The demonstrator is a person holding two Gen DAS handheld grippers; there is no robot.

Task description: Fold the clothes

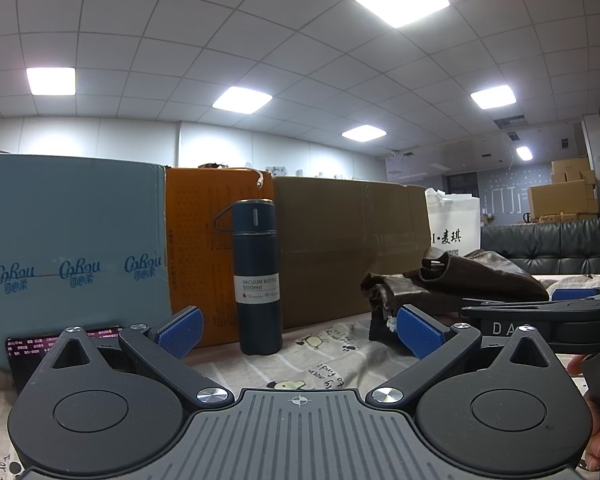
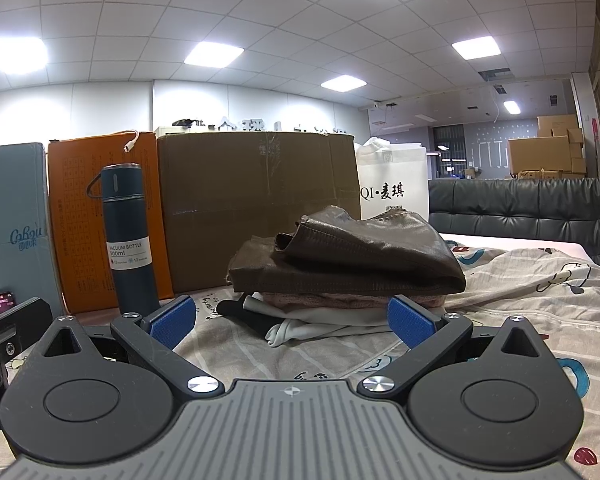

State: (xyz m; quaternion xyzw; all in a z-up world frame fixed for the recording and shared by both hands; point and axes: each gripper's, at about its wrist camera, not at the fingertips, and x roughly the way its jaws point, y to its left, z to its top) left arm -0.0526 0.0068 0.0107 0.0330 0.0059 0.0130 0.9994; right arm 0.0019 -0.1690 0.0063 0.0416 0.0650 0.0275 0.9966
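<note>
Jaws wide on both: left gripper and right gripper empty, low over the bedsheet. Clothes stack, brown garment on top, sits just ahead of the right, likely its target; vacuum bottle stands clear.

Black gripper, blue ribbed pads

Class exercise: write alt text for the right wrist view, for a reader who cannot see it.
An open right gripper faces a stack of folded clothes, brown garment on top, lying on a cartoon-print sheet. To the left a dark blue bottle stands upright before an orange box and a brown cardboard box.
</note>
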